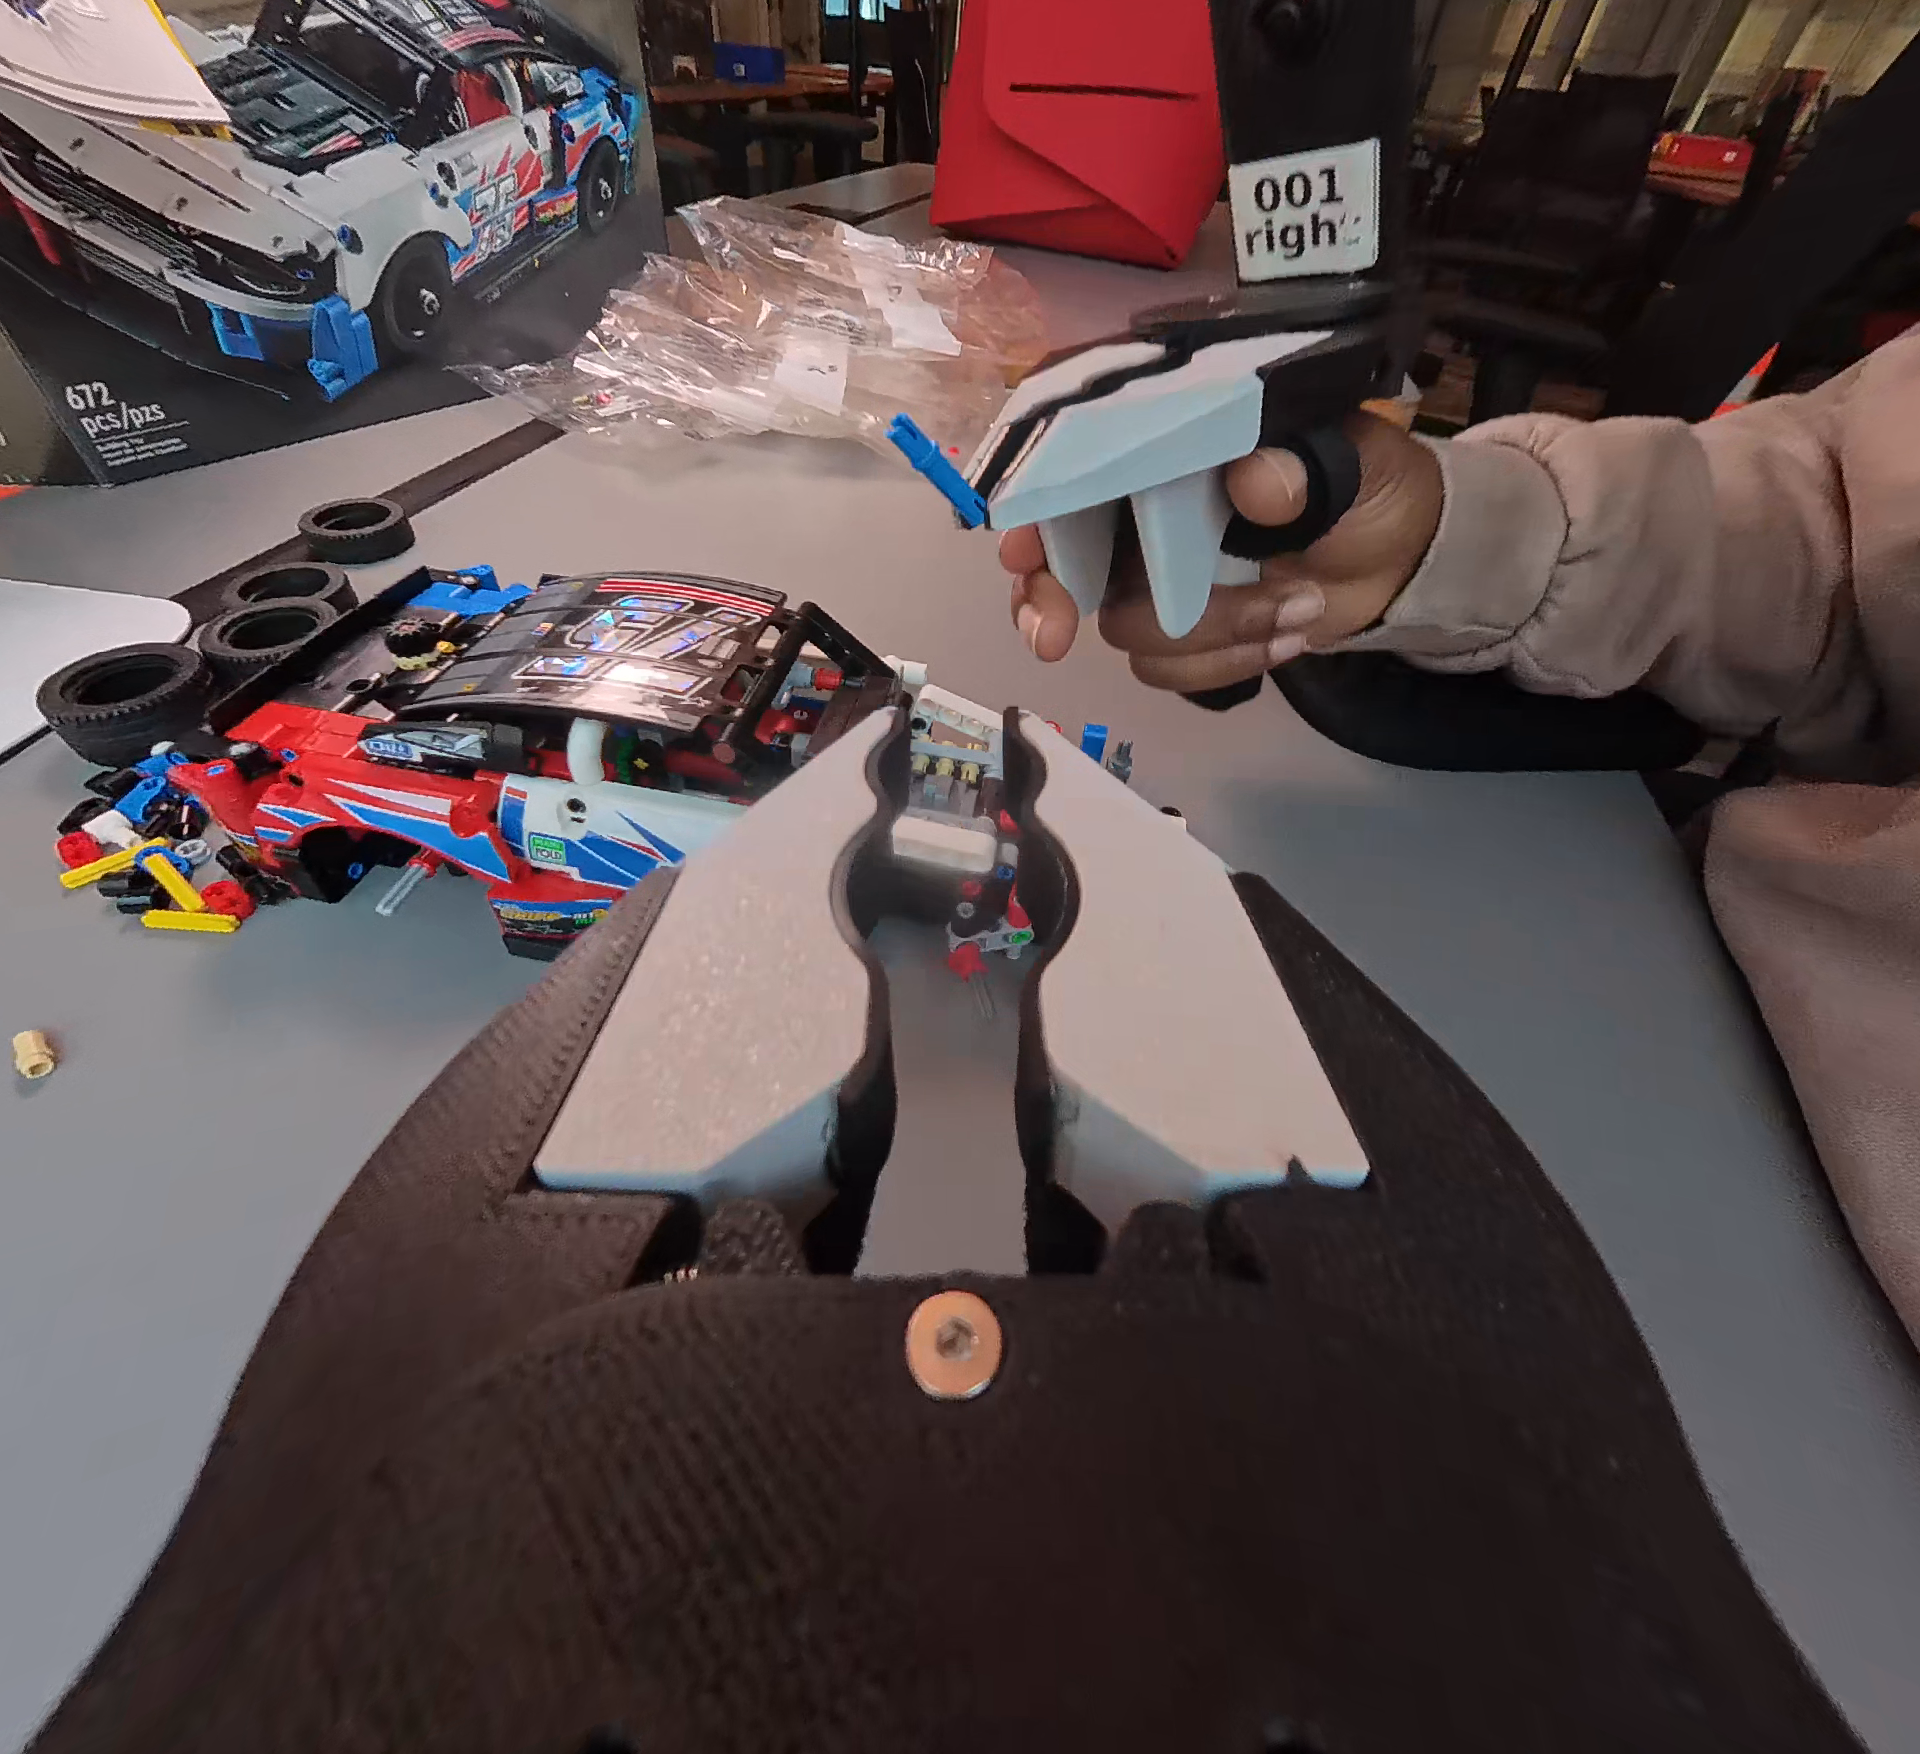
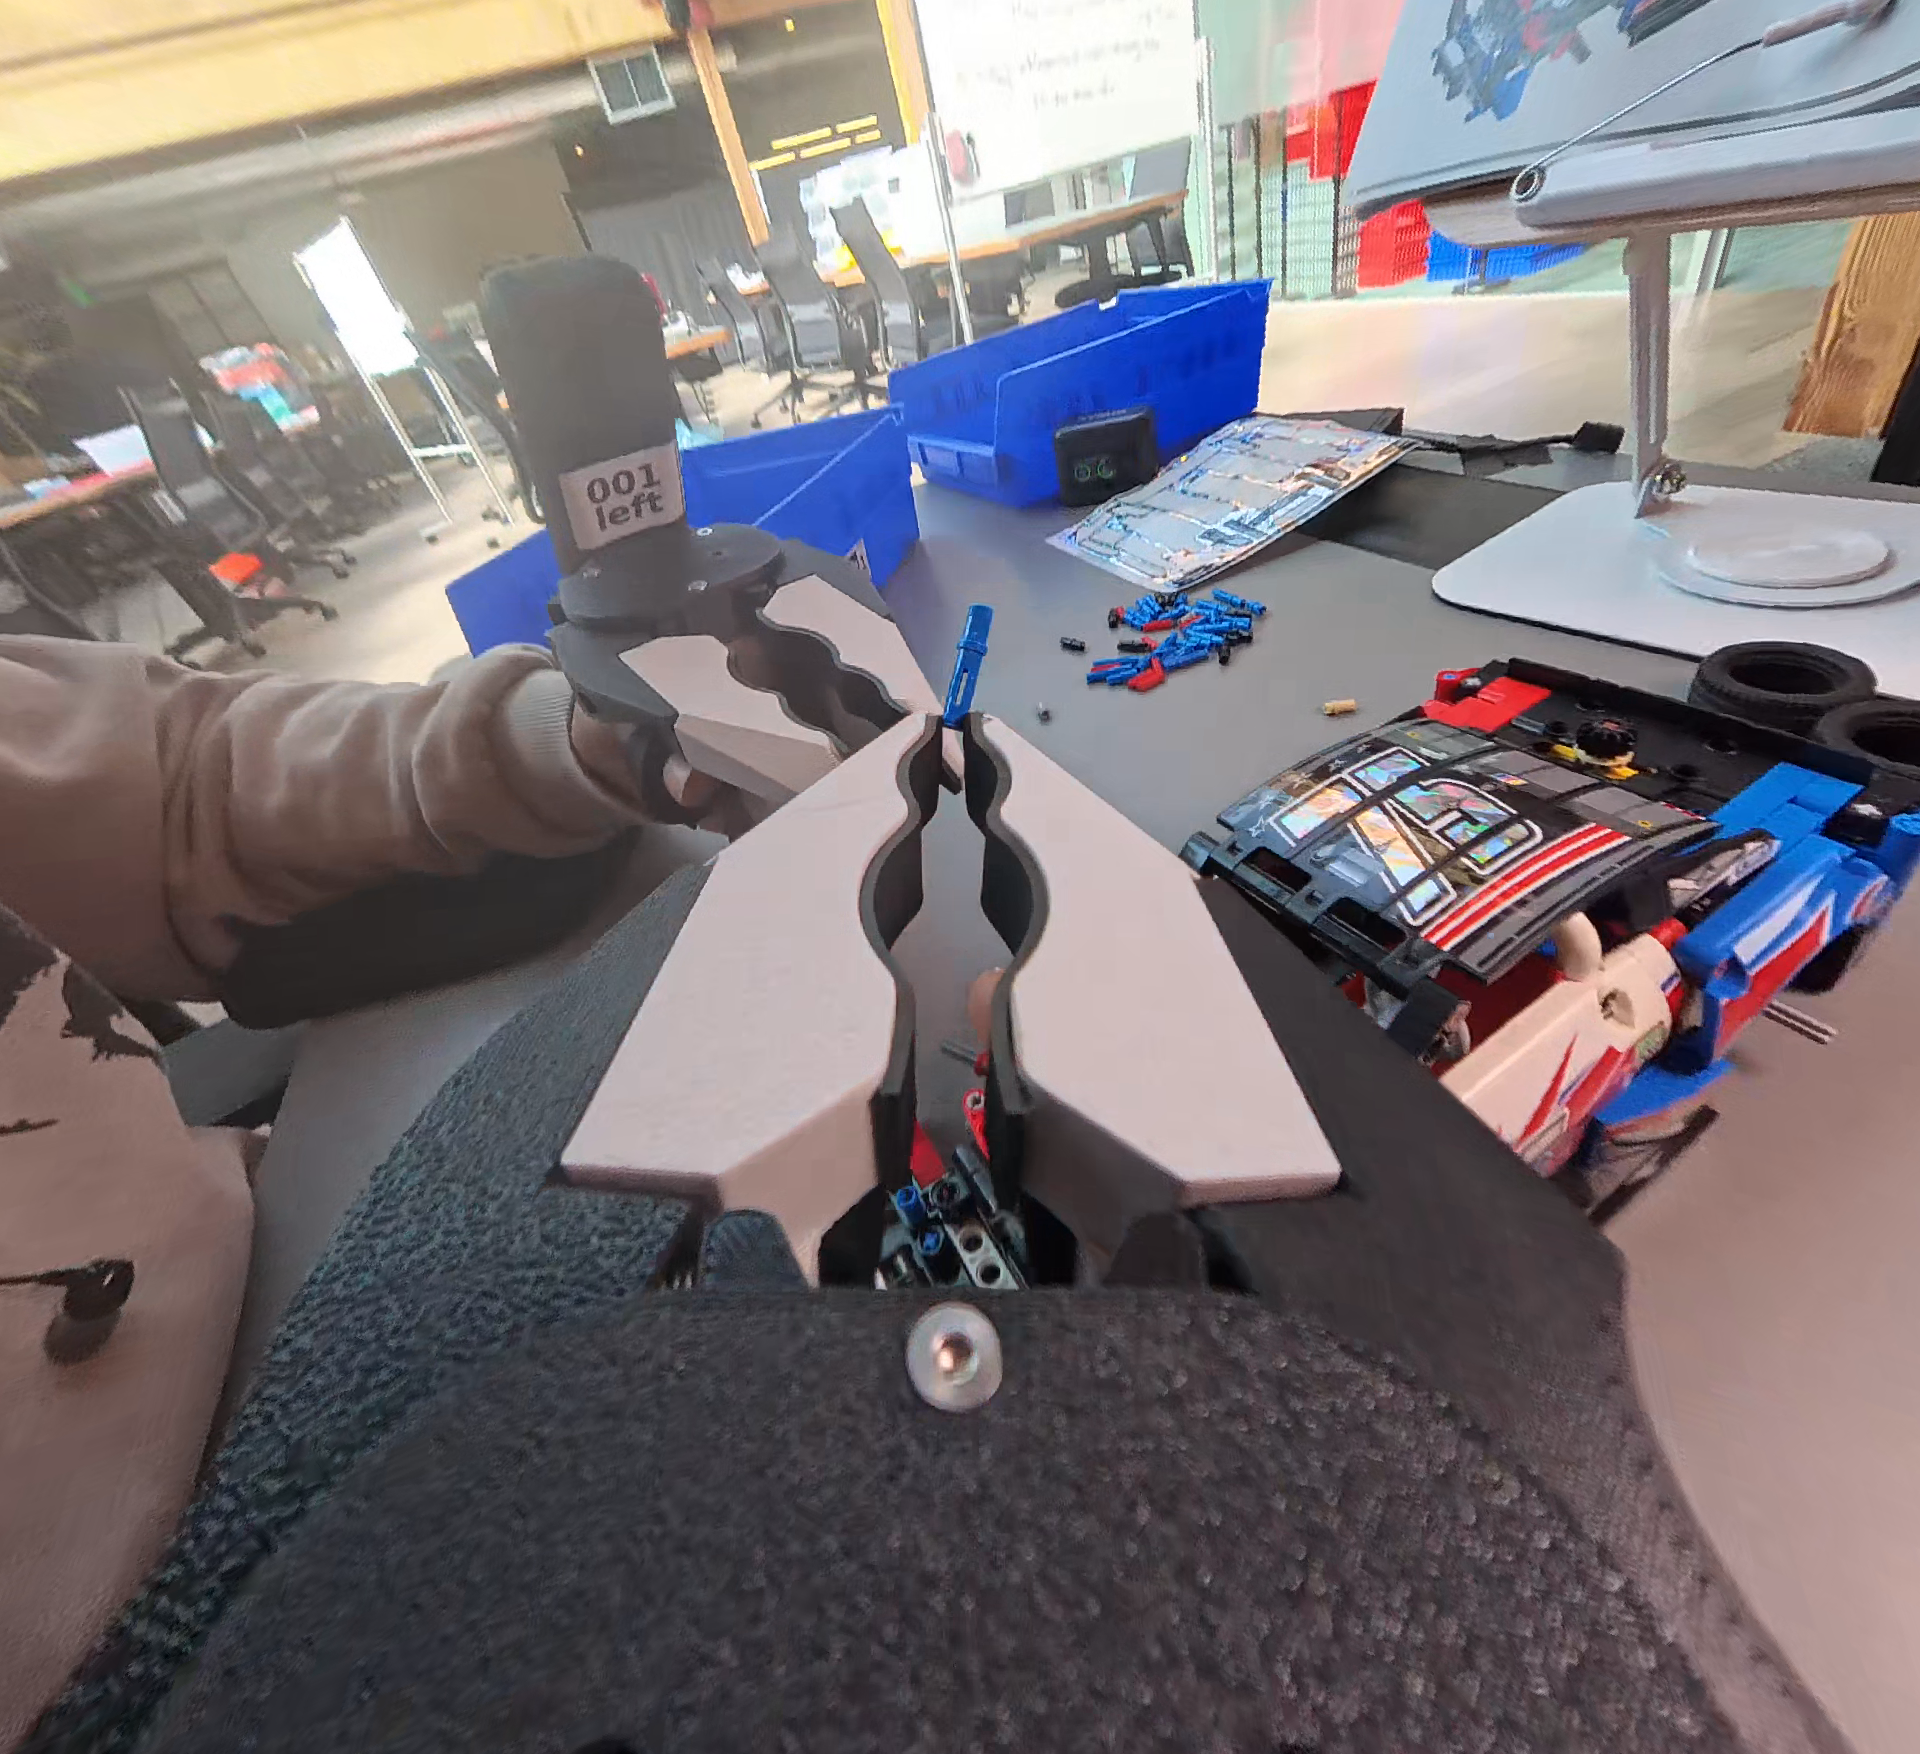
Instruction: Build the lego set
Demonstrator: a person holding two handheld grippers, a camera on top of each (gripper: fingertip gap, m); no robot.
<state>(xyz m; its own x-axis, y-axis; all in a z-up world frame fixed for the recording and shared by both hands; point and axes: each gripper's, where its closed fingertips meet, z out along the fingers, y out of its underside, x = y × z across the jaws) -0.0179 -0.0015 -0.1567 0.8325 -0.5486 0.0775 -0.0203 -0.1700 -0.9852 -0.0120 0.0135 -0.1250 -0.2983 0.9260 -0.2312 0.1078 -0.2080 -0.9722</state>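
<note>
Right gripper pinching a blue pin at its tips, left gripper slightly spread, empty, car model partly hidden beyond it, box edge cut off.

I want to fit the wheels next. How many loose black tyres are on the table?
4, all behind the car's rear in the left wrist view: the nearest, two mid-row, and the farthest near the box. Others may be hidden.
</note>
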